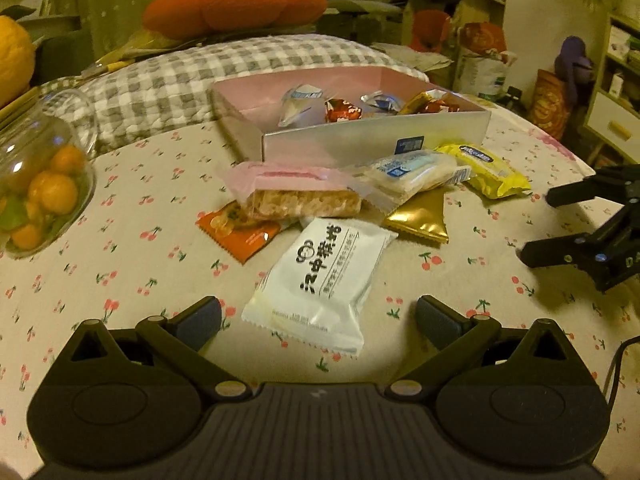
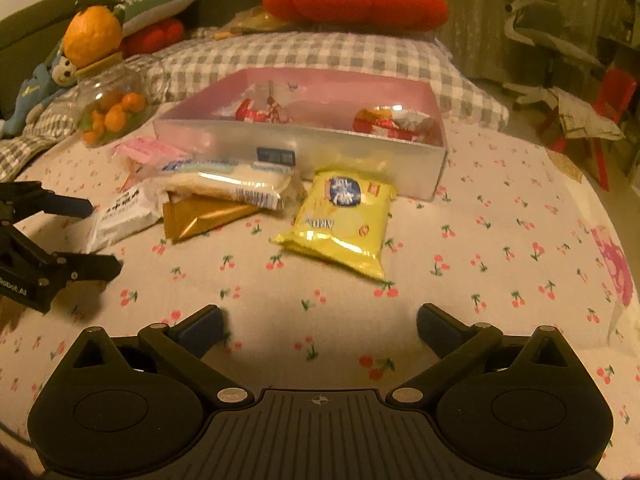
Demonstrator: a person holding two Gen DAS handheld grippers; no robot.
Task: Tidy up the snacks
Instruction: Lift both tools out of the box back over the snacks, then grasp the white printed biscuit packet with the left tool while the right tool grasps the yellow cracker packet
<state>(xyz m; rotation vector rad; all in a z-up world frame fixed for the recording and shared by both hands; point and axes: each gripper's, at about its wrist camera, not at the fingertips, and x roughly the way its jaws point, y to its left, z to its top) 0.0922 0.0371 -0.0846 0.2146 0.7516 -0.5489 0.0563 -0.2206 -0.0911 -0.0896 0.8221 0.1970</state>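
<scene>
The left gripper [image 1: 318, 322] hangs low over the cherry-print cloth [image 1: 132, 280] with its fingers [image 1: 200, 320] spread wide and nothing between them. Just ahead of it, its near end reaching in between the fingertips, lies the white packet [image 1: 320, 284], flat on the cloth, its long axis running away from the camera and leaning slightly right; bold black Chinese characters run along its length, with a small round logo at the far end. The right gripper [image 2: 320, 328] is likewise wide open and holds nothing; "Robot.AI" is printed on the left gripper's body as seen from the right wrist view.

Ahead of the right gripper lies the yellow packet [image 2: 340, 224], its long axis running near to far, with a blue oval label at the far end whose writing is too blurred to read. To its left the gold packet [image 2: 200, 218] lies flat, partly under the clear-wrapped white bar [image 2: 232, 184], which lies crosswise and carries a barcode at its right end. In the left wrist view an orange packet [image 1: 236, 232] is partly tucked under the pink-wrapped cereal bar [image 1: 296, 194], which also lies crosswise.

Behind this cluster stands the open box [image 1: 372, 140], pink inside and silvery outside, with a small dark blue label on its front wall; several small wrapped sweets [image 1: 342, 110] lie in it. Off to the left a clear jar [image 1: 44, 184] holds small orange fruits. Behind the box are a grey checked pillow [image 1: 168, 80] and a red cushion [image 1: 236, 0].
</scene>
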